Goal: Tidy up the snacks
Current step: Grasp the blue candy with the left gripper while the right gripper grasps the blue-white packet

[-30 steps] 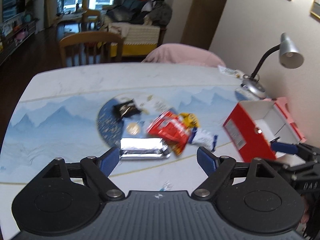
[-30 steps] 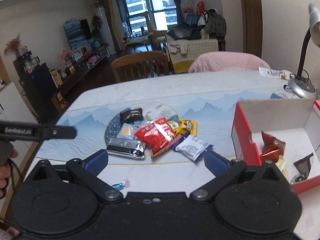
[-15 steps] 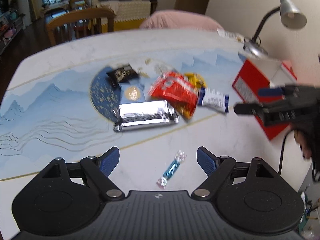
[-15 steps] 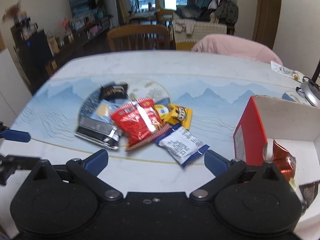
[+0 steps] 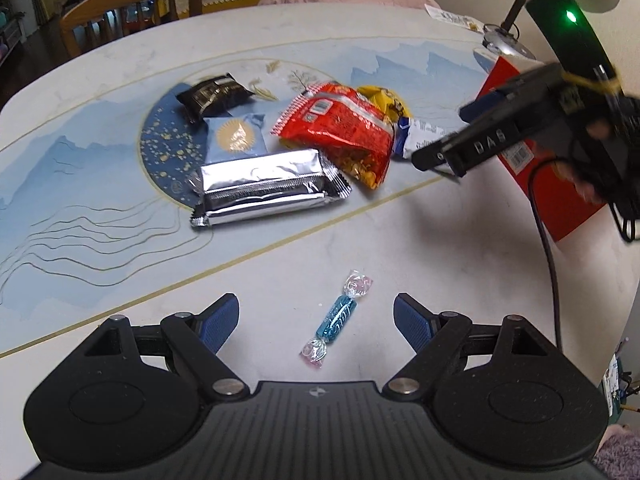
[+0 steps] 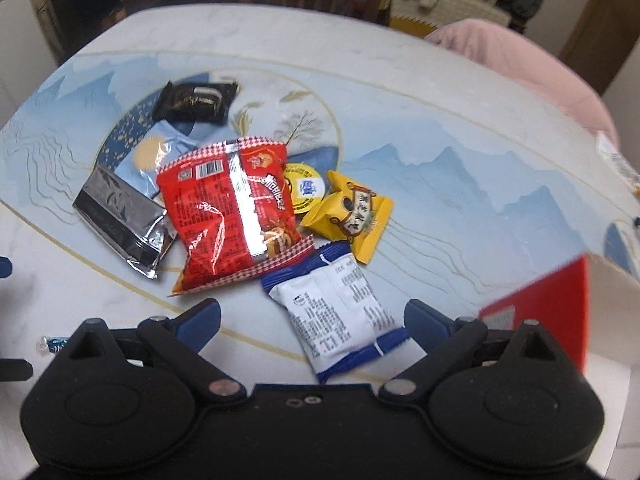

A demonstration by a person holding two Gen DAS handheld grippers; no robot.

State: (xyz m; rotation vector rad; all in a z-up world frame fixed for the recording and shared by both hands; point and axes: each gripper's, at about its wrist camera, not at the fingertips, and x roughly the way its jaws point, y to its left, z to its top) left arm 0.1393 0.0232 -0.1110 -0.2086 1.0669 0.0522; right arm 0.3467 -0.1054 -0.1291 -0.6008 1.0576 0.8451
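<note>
Left gripper (image 5: 316,316) spread wide, empty, straddling a small blue twist-wrapped candy (image 5: 337,317) on the pale mountain-print table (image 5: 420,248). Right gripper (image 6: 312,316) likewise parted, holding nothing, poised over a white-and-blue sealed snack packet (image 6: 340,312). At 11 o'clock of that packet, a red crinkled chip bag (image 6: 232,208); at 12, a yellow folded pouch (image 6: 350,214). At 3 o'clock, a red cardboard box (image 6: 548,308).
</note>
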